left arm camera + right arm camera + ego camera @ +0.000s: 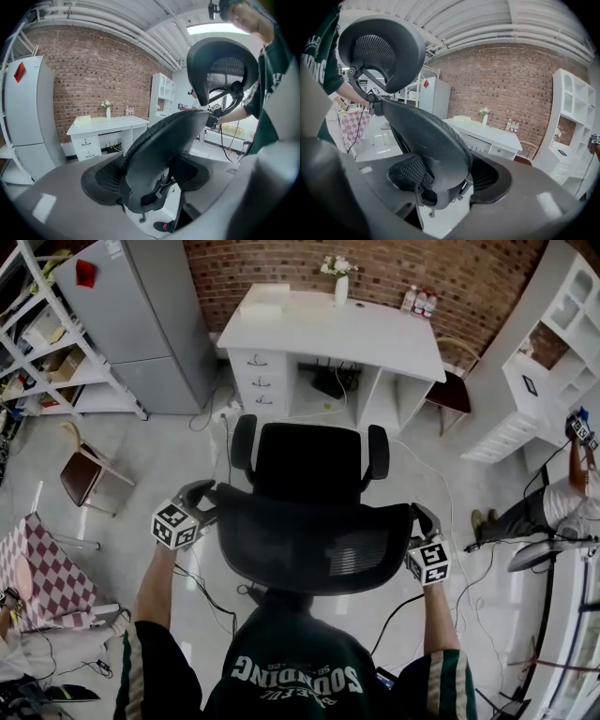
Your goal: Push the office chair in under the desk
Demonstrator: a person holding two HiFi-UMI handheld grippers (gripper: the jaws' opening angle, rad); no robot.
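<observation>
Your left gripper (208, 499) and right gripper (419, 519) clamp opposite backrest edges, aiming the office chair (314, 540) squarely at the desk (375, 334), twelve o'clock.

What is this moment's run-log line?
left claw: clamps office chair backrest, left edge | right claw: clamps right edge | desk: ahead, chair not yet under it

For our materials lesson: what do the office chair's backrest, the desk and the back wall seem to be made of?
Office chair backrest: black open-weave mesh, likely synthetic, in a matt frame. Desk: smooth matt white, likely painted or laminated board. Back wall: red brick, mortar joints visible.
</observation>
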